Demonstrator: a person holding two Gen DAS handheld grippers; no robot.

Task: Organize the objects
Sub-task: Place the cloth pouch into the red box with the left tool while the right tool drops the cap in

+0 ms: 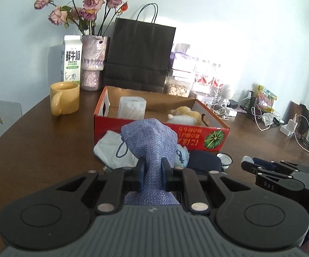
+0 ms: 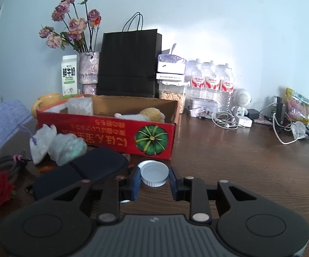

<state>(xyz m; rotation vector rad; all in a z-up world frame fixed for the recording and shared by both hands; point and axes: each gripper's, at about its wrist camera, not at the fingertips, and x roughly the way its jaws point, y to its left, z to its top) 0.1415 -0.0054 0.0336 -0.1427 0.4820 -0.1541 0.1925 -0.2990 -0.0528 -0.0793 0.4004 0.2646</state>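
Blue burlap of a drawstring pouch point(image 1: 149, 137) was pinched tight between the left gripper point(image 1: 152, 171) pads at centre frame, bunched at the waist and apparently off the tabletop, likely bound for the red pumpkin-print cardboard box point(image 1: 197, 138) just behind it. Low in its own view, the right gripper point(image 2: 153, 181) stood part-open around a white plastic lid point(image 2: 154, 172); whether the pads touched it was unclear. Beyond, the dark wooden table point(image 2: 229, 156) ran to a pale wall, with a black paper bag point(image 1: 139, 53) upper centre.
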